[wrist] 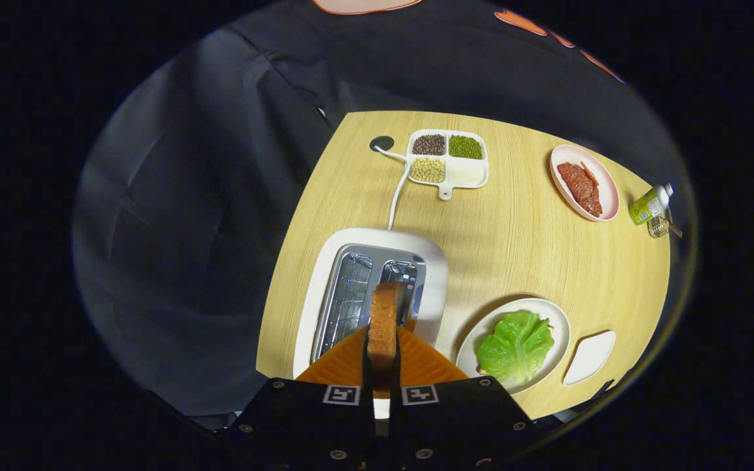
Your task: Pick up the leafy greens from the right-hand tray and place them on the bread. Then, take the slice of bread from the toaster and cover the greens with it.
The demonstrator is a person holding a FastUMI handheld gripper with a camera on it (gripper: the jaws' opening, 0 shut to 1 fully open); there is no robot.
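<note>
the tongs (382, 366) grip the bread (383, 320) above the toaster (324, 275); carry it level to the greens (514, 347).

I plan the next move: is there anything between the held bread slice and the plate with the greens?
Nothing visible. The gripper is shut on the bread slice above the toaster; only bare table separates it from the greens on their plate.

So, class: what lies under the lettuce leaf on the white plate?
The lettuce leaf covers most of the white plate; a sliver of bread peeks out. The rest underneath is hidden.
</note>
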